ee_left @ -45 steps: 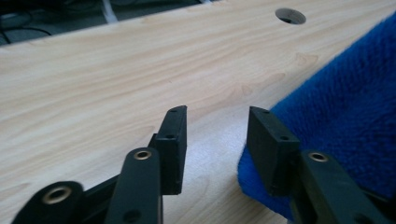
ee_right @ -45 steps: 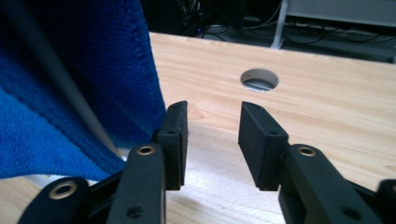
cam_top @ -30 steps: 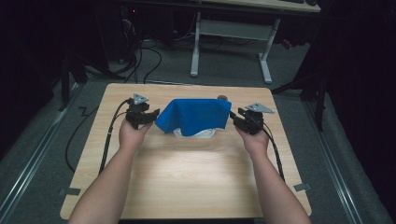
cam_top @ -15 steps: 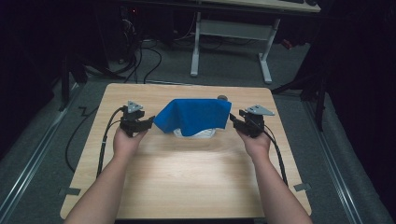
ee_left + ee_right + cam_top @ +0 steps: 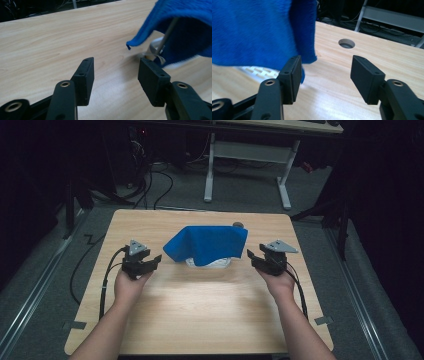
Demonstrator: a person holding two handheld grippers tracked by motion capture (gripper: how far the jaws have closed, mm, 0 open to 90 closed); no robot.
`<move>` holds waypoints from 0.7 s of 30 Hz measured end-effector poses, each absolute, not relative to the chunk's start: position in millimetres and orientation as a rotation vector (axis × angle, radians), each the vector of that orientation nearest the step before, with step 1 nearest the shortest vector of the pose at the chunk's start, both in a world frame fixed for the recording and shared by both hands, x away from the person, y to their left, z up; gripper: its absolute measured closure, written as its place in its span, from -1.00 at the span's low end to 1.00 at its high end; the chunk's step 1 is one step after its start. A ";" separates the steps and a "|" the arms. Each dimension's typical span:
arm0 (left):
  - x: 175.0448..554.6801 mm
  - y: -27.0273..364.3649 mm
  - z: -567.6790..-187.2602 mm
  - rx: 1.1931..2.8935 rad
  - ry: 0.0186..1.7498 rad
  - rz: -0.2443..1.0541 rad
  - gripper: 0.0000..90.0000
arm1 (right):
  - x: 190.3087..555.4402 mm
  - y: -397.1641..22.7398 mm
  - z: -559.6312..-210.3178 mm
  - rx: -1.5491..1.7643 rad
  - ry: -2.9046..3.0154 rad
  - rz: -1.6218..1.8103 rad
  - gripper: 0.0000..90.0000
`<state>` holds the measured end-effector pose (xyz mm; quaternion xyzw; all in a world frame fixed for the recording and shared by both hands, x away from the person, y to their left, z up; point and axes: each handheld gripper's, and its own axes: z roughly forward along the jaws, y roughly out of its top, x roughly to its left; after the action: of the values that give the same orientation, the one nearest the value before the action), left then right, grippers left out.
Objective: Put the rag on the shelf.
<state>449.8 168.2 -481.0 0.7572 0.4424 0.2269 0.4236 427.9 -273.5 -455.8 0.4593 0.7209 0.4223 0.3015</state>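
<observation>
Blue cloth point(image 5: 207, 245) lay draped over a white basket-like thing point(image 5: 210, 263) at mid-table point(image 5: 200, 320), covering most of it; only the white lower rim peeked out on the near side. What the white thing was exactly, couldn't tell; slots showed in the right gripper view point(image 5: 259, 71), and a thin metal rod point(image 5: 166, 33) stood under the cloth in the left gripper view.

Left gripper point(image 5: 150, 264) sat just left of the cloth, apart from it, jaws spread with nothing between them. In its own view, the cloth's corner point(image 5: 130, 45) hung ahead and to the right, not touching either jaw.

Right gripper point(image 5: 253, 258) sat just right of the cloth. Its jaws had just been opening and stood wide, nothing clamped. In its own view the cloth edge point(image 5: 304, 50) hung close by the left jaw, possibly brushing it, but wasn't pinched. A round hole point(image 5: 346, 43) in the tabletop showed beyond.

Step in hand, as judged: release after draping. Cloth looked placed over the white thing, both tools let go and flanking it. Covering looked about done.

Next move, if any: either back both hands clear without snagging the hanging edges, or re-pinch a corner to straighten the drape. The right side needs care, cloth edge being so near that jaw; pulling away sideways could drag it off.
</observation>
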 end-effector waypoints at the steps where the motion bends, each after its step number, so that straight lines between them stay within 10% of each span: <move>1: 441.8 169.6 -481.8 1.893 1.098 0.558 0.06 | 424.2 -273.1 -454.7 1.213 1.912 1.122 -0.09; 21: 348.1 148.9 -495.6 1.927 0.985 0.407 -0.01 | 327.4 -253.9 -469.2 1.115 1.974 1.074 -0.11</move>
<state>348.1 148.9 -495.6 0.7803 0.3990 0.1647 0.4526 327.4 -253.9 -469.2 0.4224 0.7478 0.4067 0.3114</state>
